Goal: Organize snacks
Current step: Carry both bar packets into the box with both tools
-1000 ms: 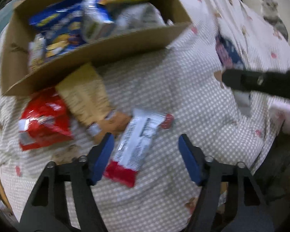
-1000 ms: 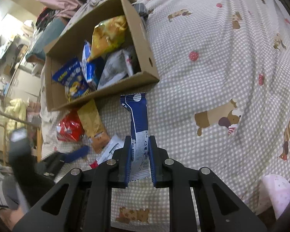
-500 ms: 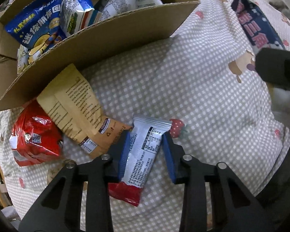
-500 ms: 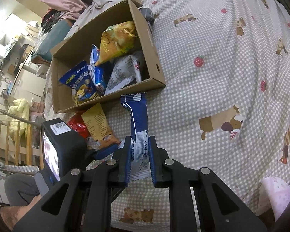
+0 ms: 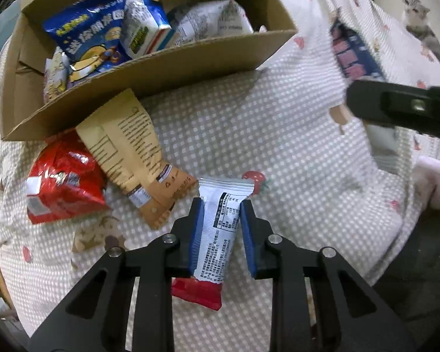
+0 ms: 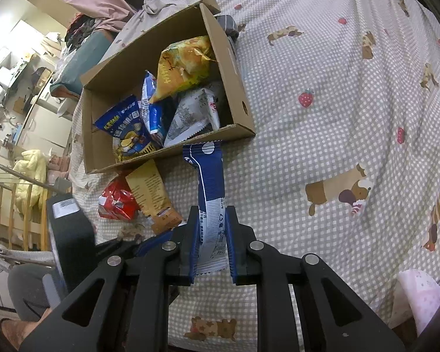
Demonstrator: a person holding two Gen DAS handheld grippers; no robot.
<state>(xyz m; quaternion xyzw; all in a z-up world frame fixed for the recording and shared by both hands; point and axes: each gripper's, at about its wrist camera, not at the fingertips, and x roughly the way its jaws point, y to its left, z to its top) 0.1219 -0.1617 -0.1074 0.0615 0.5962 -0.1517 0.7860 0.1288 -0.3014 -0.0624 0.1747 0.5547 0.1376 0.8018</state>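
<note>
On the checked bedspread lies a white snack packet with a red end. My left gripper points down over it, its jaws closing, and both blue pads touch the packet's sides. My right gripper is shut on a long blue and white packet, which hangs above the bedspread just in front of the cardboard box. The box holds several snack bags. A tan packet and a red bag lie against the box's near wall, left of my left gripper.
A grey cat sits at the far right beyond the bed. A pink cloth item lies near the bed's right corner. Wooden rails and cluttered furniture stand to the left of the bed.
My left gripper came down over the white and red packet and its jaws narrowed from wide apart until the pads touch it. The right gripper kept its hold and barely moved.
</note>
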